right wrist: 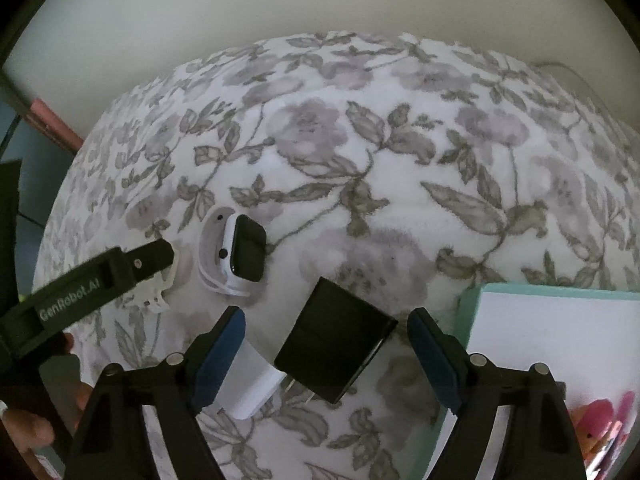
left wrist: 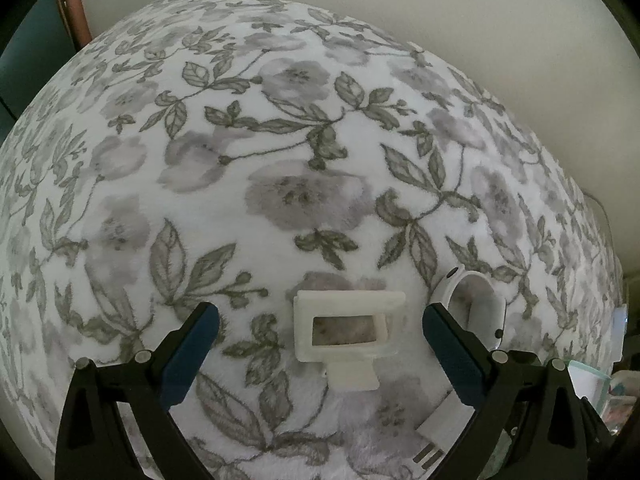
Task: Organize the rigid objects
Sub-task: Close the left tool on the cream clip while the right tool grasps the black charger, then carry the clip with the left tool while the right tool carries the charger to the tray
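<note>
Surface: white plush blanket printed with grey flowers and leaves [left wrist: 280, 160], bulging under both cameras; whether a bed or a tabletop lies beneath cannot be told.
Left gripper [left wrist: 320, 332]: black frame, blue-padded fingers [left wrist: 192, 352] spread wide apart, clamped on nothing, pointing steeply down at the blanket.
Between left fingers: white plastic rectangular frame with an open window and a short tab [left wrist: 346, 332], lying flat on the blanket, clear of both pads.
Beside left gripper's right finger: white smartwatch with black screen and looped white band [left wrist: 476, 300], resting on the blanket just beyond that finger; contact cannot be judged from this view.
Near lower edge, left view: white flat-pronged plug adapter [left wrist: 440, 436], partly hidden behind the right finger.
Right gripper [right wrist: 326, 352]: same build, blue fingers [right wrist: 220, 360] well apart, gripping nothing.
Between right fingers: black cube-shaped wall charger with metal prongs [right wrist: 336, 344], tilted on the blanket, not touched by either pad.
Beside charger: the white adapter, lying against the right gripper's left finger, prongs toward the black charger.
Right view, upper left: the smartwatch on its side; the left gripper's black arm over the white frame.
Right view, right edge: mint-green box with white lining [right wrist: 472, 304], beside the right finger.
</note>
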### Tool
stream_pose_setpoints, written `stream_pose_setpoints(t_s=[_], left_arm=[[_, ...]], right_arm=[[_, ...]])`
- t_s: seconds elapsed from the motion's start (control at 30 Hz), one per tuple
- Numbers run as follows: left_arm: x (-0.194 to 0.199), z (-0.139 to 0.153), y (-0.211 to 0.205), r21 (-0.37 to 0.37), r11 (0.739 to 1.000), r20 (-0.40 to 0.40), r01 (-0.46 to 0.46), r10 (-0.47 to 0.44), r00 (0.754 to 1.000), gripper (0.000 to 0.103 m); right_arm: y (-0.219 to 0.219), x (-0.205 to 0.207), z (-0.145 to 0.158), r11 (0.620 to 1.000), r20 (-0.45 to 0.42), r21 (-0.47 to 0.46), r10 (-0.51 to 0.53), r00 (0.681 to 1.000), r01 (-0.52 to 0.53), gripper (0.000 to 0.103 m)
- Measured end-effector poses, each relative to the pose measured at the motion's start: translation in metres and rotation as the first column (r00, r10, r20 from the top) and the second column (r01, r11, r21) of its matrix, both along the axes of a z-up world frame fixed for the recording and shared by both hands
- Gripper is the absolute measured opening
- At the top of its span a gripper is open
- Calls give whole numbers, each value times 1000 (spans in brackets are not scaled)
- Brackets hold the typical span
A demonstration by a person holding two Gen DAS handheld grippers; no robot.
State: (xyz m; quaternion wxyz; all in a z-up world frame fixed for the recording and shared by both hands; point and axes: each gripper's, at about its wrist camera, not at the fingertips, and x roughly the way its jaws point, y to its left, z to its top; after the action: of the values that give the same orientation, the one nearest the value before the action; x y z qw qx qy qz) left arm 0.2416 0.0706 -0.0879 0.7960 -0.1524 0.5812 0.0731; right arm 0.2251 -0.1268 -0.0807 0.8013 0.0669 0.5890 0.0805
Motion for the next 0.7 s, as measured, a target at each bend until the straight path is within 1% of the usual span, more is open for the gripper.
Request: stream_pose_setpoints(t_s=[0.03, 0.1, 0.17, 0.2, 0.23, 0.3, 0.37, 0.43, 0.47, 0.5, 0.7], left_arm=[[0, -1, 0, 1, 1000, -1, 0, 0, 1000, 94], [0, -2, 1, 0, 1000, -5, -2, 2, 1000, 88], [0, -3, 2, 1, 1000, -7, 0, 0, 1000, 86], [0, -3, 2, 2, 1000, -7, 4, -4, 1000, 79], [0, -3, 2, -1, 1000, -5, 9, -9, 1000, 68], [-1, -3, 2, 5, 1000, -6, 9, -9, 1000, 57], [-2, -2, 2, 8, 1000, -3, 16, -16, 1000, 57], [-3, 0, 3, 0, 1000, 3, 18, -18, 1000, 57], [-4, 2, 4, -3, 1000, 10, 16, -16, 1000, 57], [-6, 5, 5, -4, 1000, 16, 17, -17, 1000, 53], [-12, 29, 3, 7, 1000, 78, 27, -27, 997, 53]], right_arm=[[0, 0, 0, 1000, -5, -4, -4, 1000, 4, 77], [2, -2, 0, 999, 4, -43, 4, 1000, -4, 74], [5, -4, -1, 997, 11, -75, 16, 1000, -15, 69], [6, -6, -1, 996, 13, -87, 23, 1000, -22, 61], [7, -8, -2, 995, 15, -96, 28, 1000, -26, 60], [6, -11, -1, 994, 20, -104, 30, 999, -27, 60], [4, -13, 0, 994, 20, -105, 30, 999, -28, 58], [2, -15, 3, 994, 28, -102, 35, 999, -32, 53], [1, -16, 5, 994, 33, -102, 38, 999, -35, 53], [0, -17, 7, 994, 37, -102, 40, 998, -36, 52], [-9, -25, 20, 995, 73, -86, 47, 996, -41, 50]])
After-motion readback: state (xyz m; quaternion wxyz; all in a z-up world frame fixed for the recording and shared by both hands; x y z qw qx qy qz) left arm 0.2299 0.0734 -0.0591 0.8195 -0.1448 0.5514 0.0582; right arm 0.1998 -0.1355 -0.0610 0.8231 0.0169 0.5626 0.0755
